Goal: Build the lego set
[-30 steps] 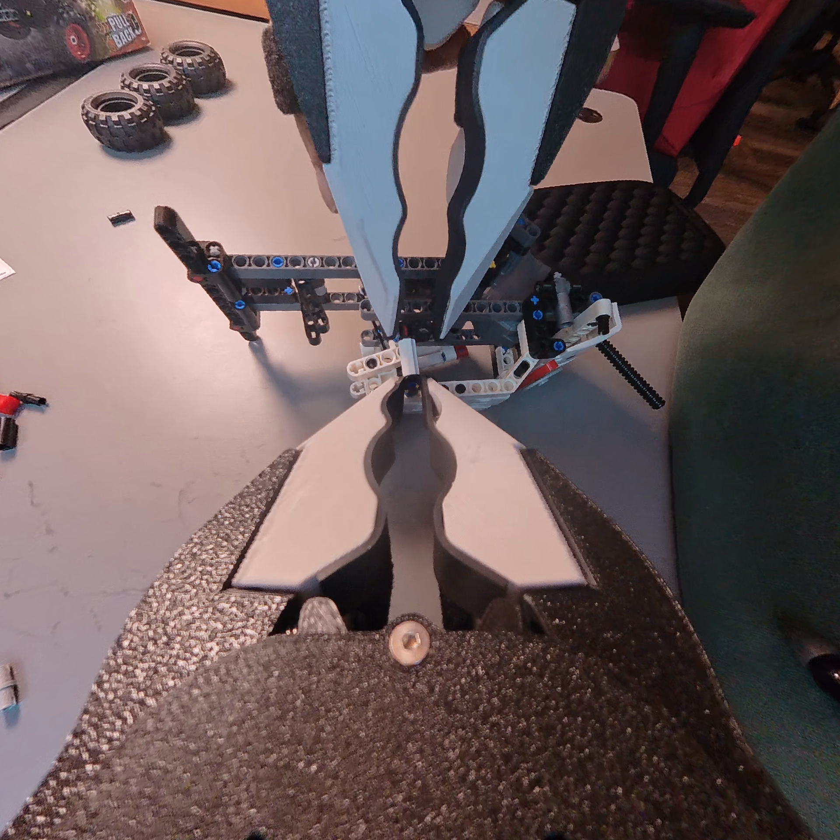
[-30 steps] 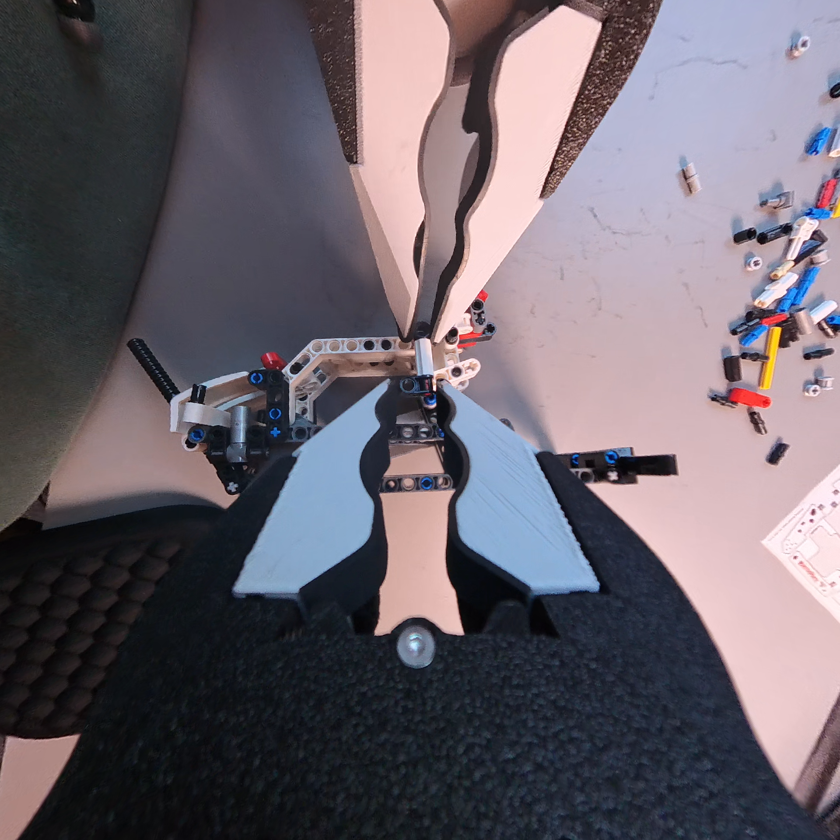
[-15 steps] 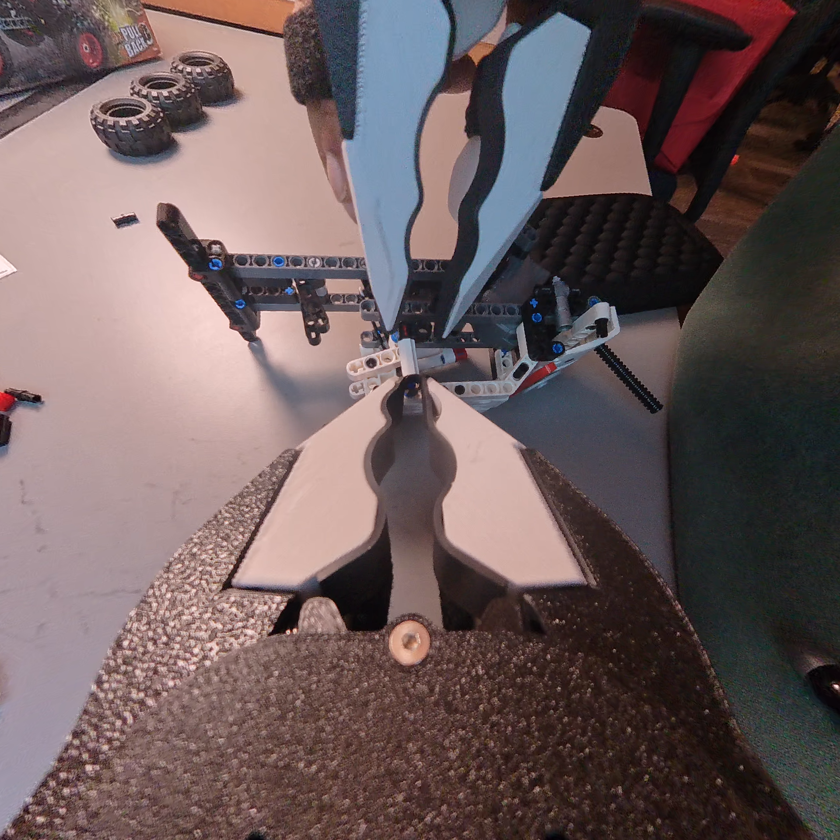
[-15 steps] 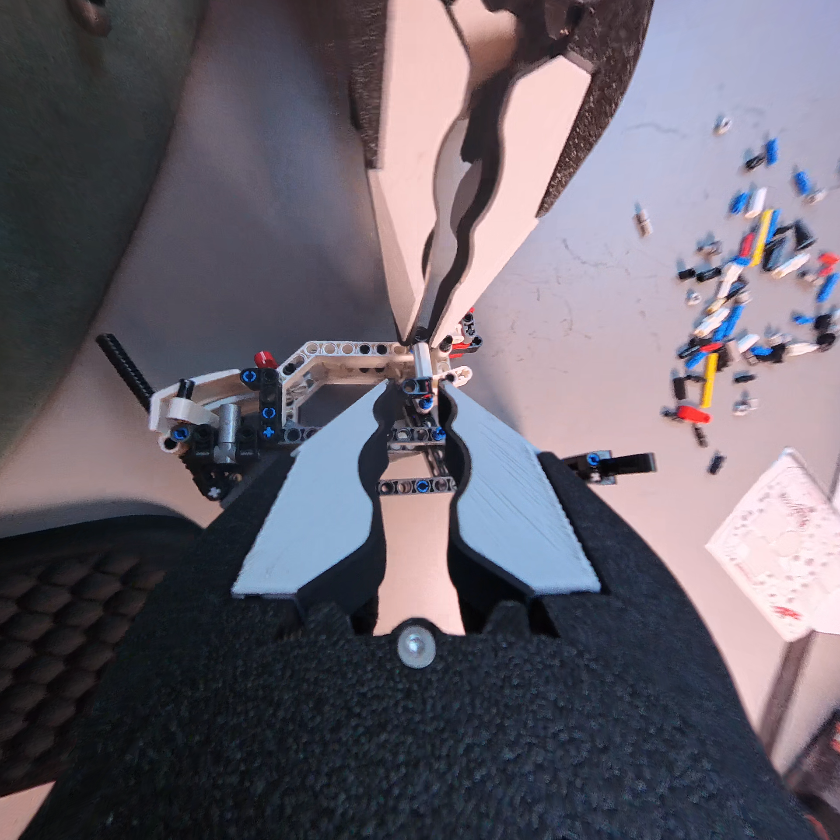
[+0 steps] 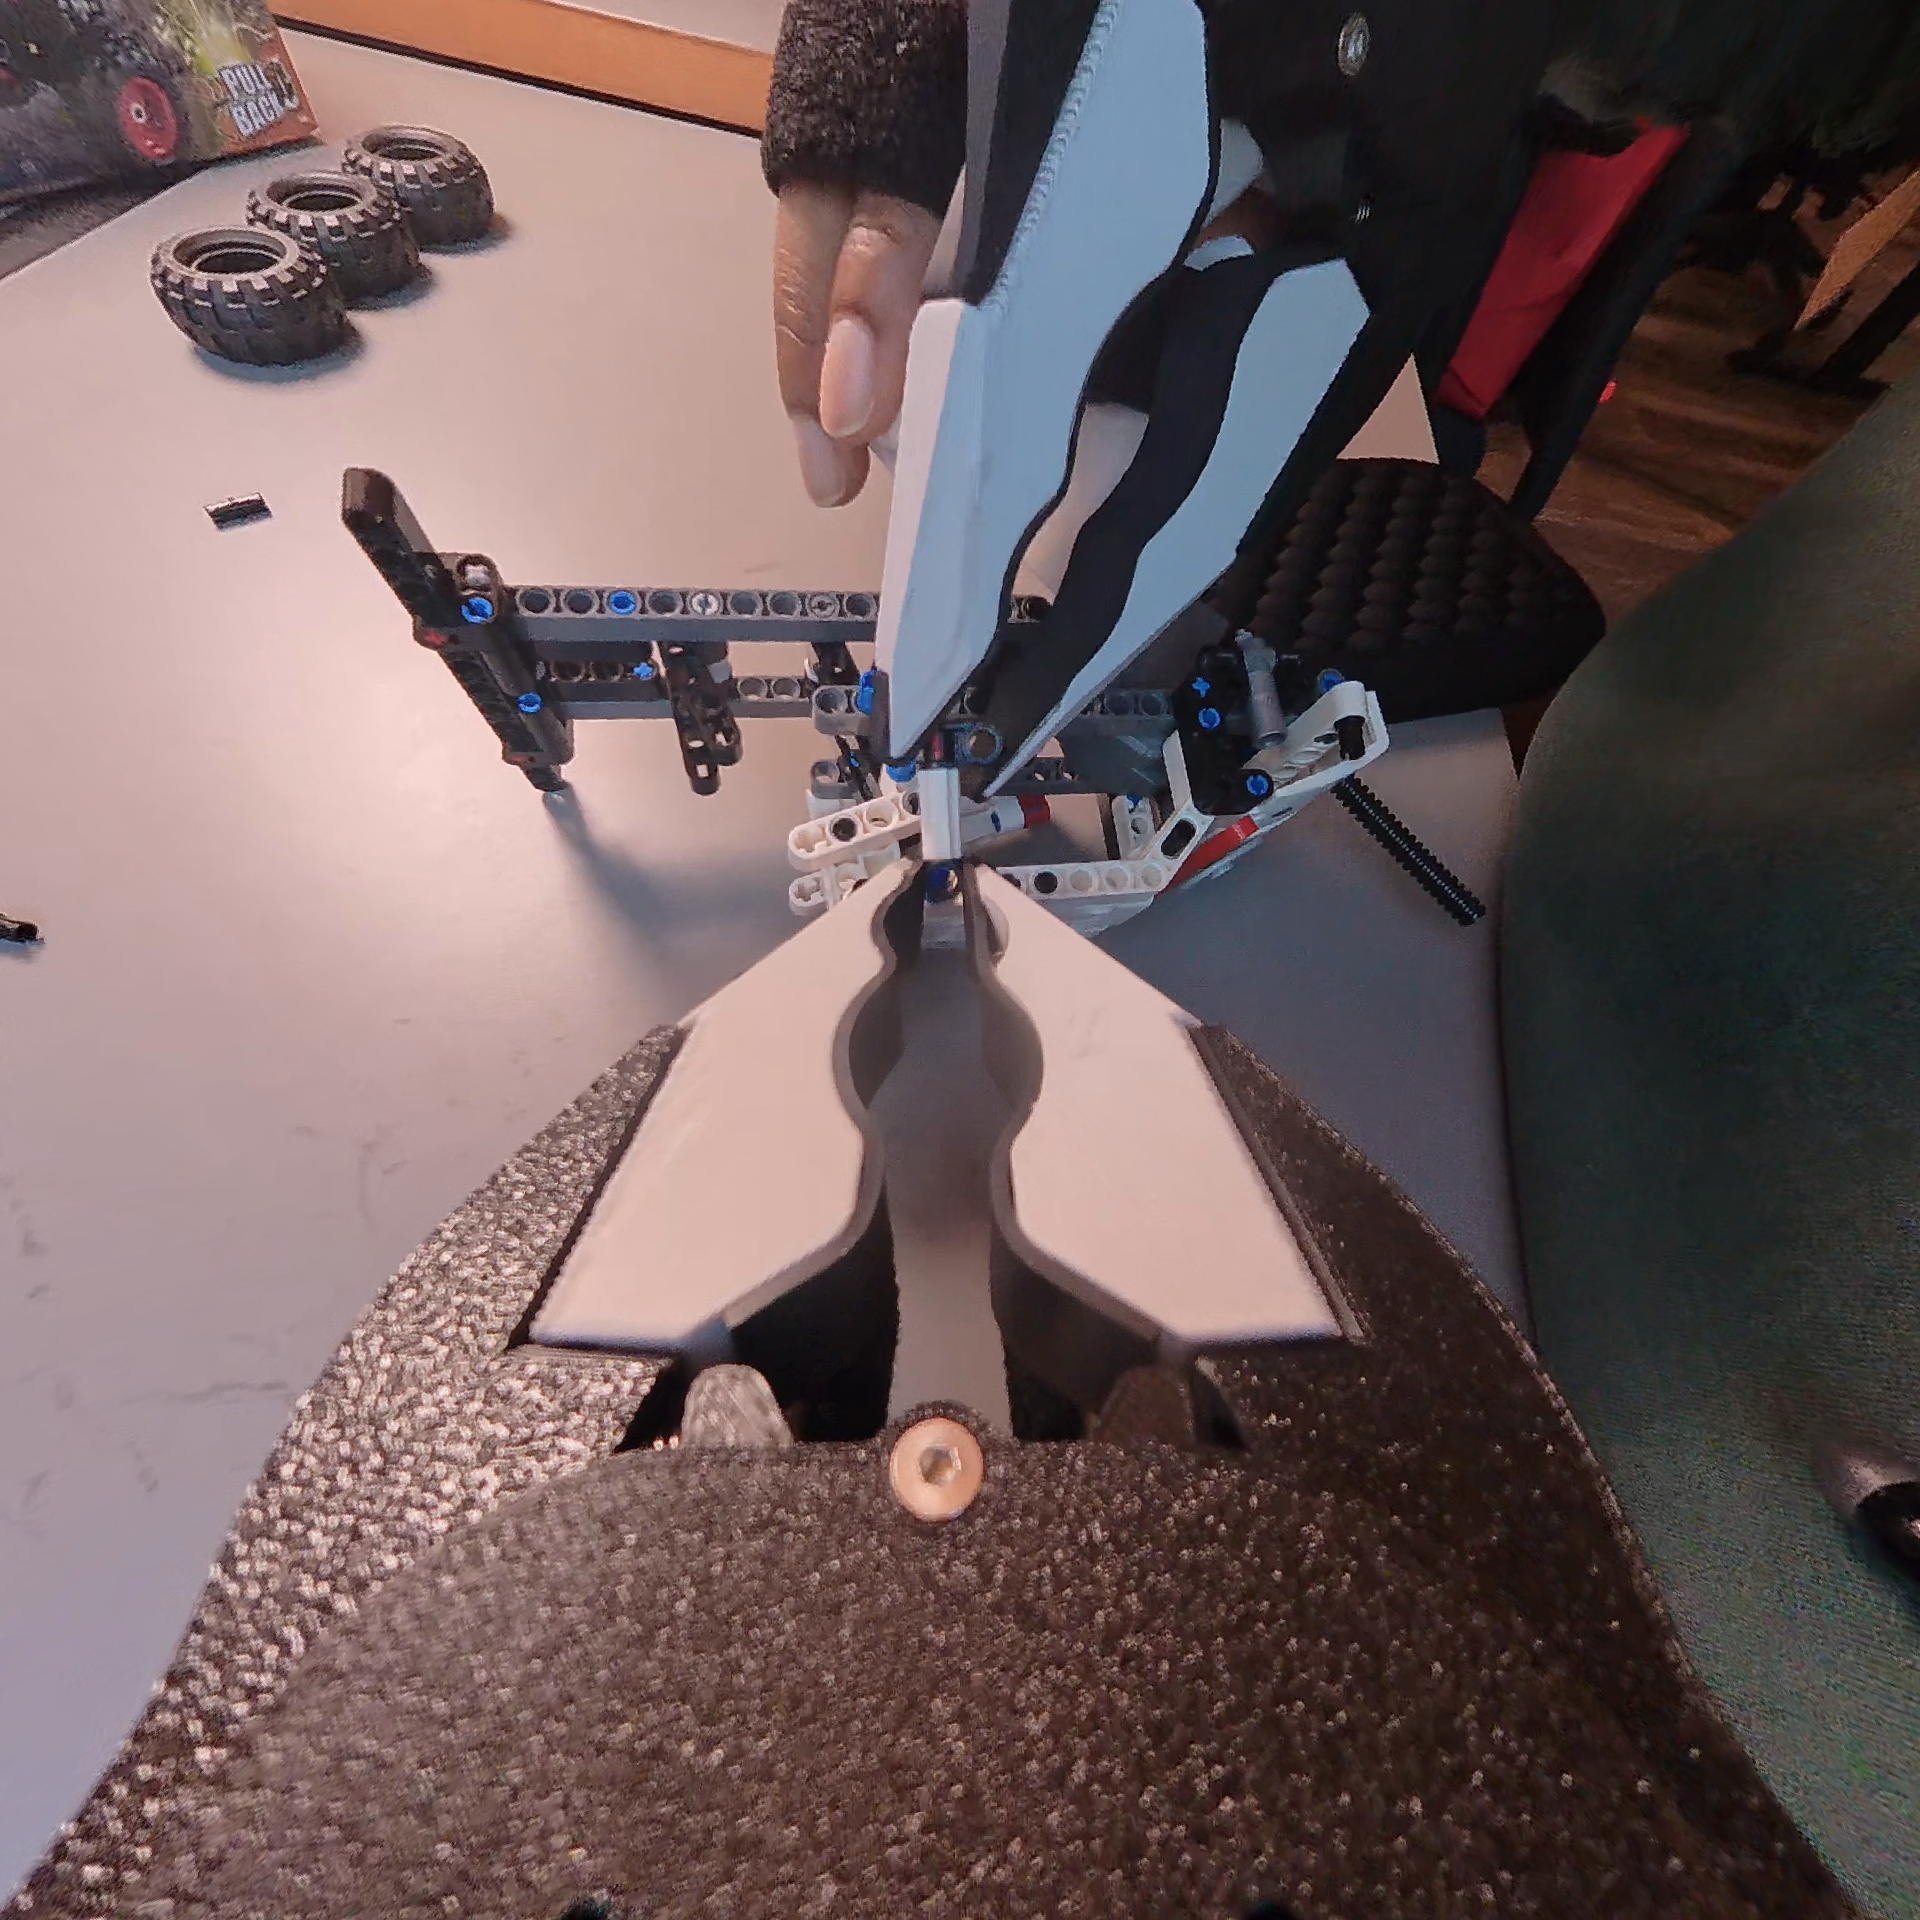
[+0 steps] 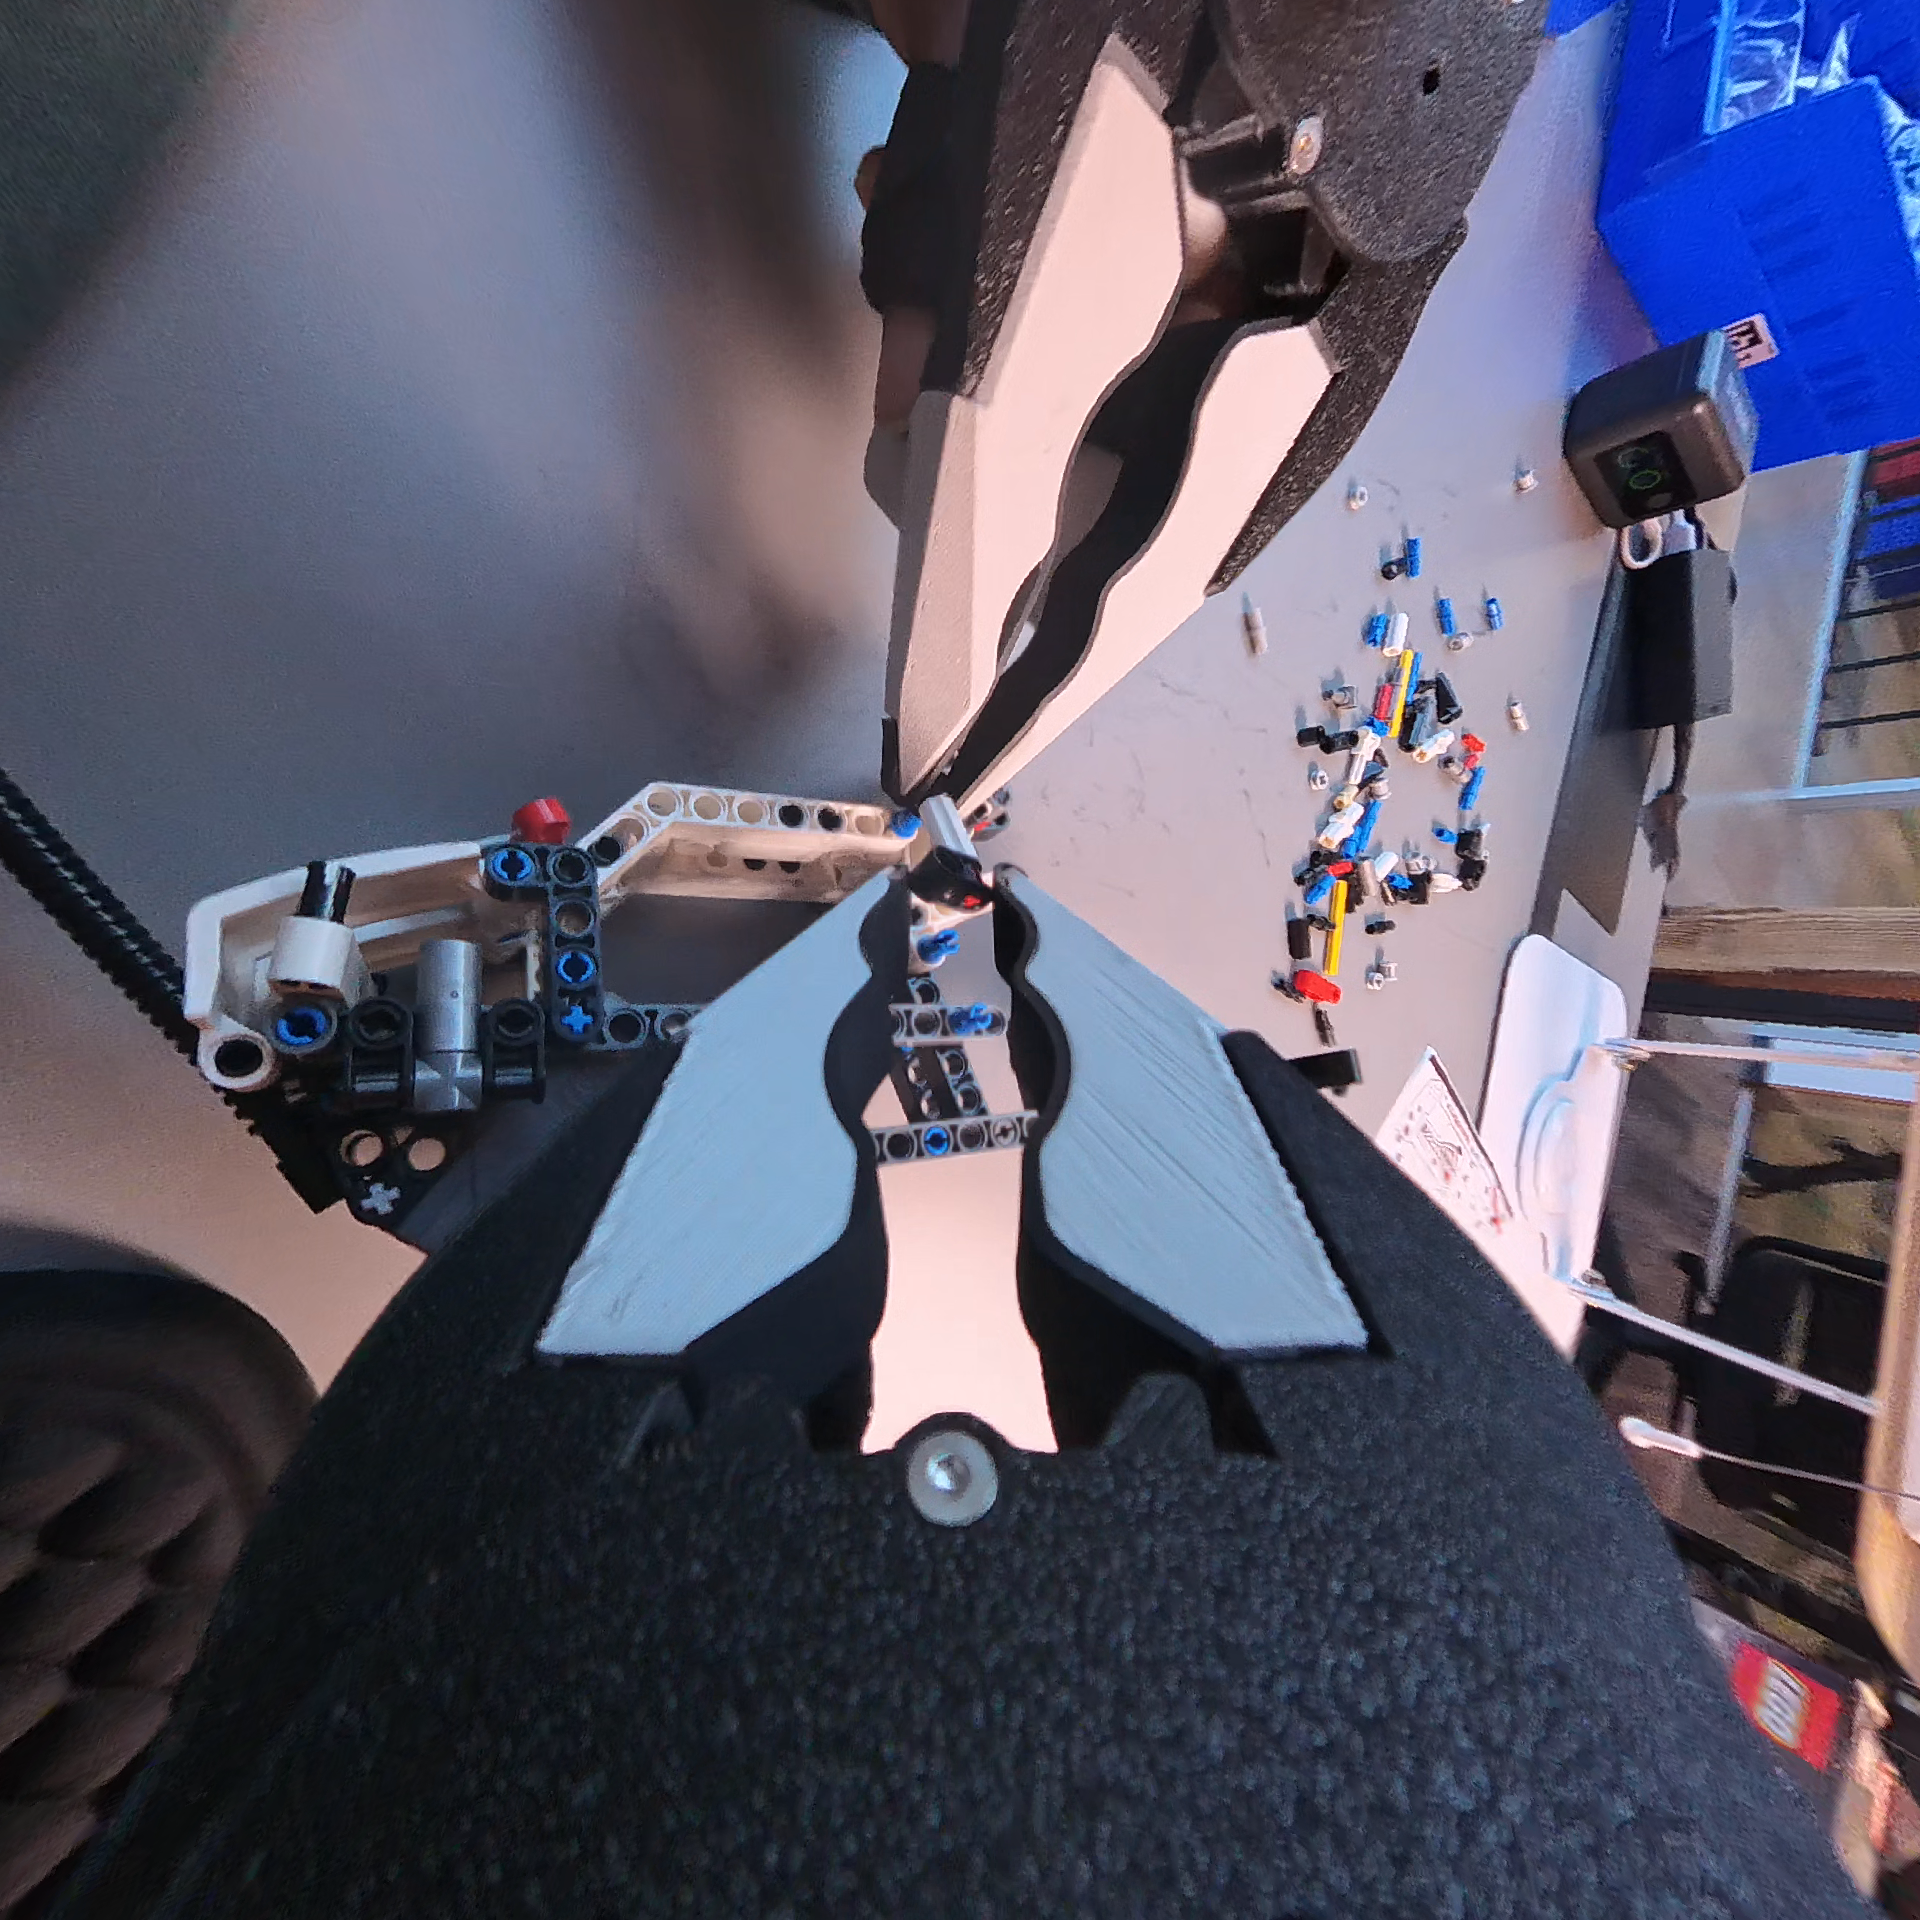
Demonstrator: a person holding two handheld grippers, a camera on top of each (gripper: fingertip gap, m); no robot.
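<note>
While both grippers pinch the white pin (image 5: pixel 940 814), right gripper (image 5: pixel 940 750) tilts down.

A cardboard box (image 5: pixel 135 94) at the table's far corner carried bold printed lettering, which is not repeated here. In the right wrist view, a white sticker (image 6: pixel 1756 338) with dark characters sat on a blue bin (image 6: pixel 1766 229). A printed sheet (image 6: pixel 1449 1143) showed print too small to read. A red logo (image 6: pixel 1782 1704) stood on packaging at the lower right edge.
</note>
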